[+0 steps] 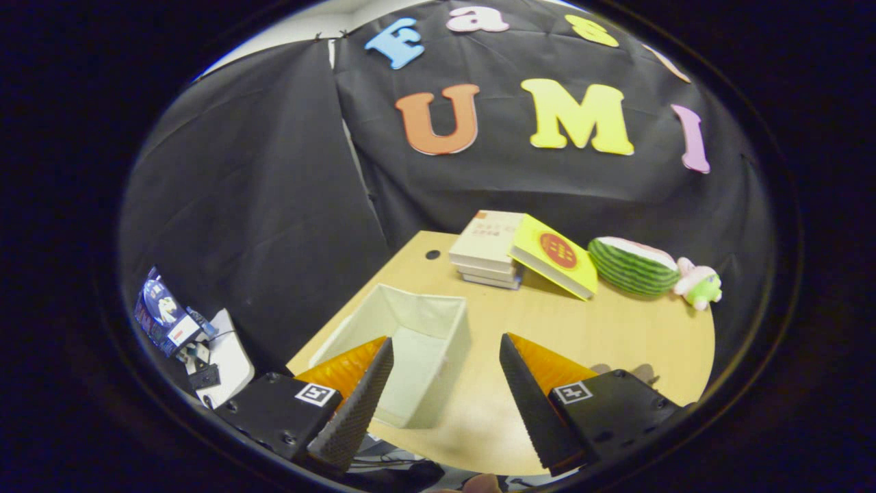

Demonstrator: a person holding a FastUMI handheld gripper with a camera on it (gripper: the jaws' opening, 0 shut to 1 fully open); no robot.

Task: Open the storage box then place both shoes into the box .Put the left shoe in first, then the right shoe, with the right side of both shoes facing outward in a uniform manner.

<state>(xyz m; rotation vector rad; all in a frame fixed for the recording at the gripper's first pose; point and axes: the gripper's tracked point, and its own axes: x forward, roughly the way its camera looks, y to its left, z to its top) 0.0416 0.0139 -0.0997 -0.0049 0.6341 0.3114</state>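
The gripper (pixel 445 356) has its fingers spread wide, holding nothing. The white fabric storage box (pixel 404 349) stands open on the counter (pixel 616 335), just ahead. Next, I think, find the left shoe and grip it firmly.

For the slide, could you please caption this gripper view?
Gripper with jaws open above an open fabric box on a wooden table, books and plush toys beyond.

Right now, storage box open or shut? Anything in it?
Open: the storage box has no lid on and its pale inside looks empty. The gripper hangs open above it, holding nothing.
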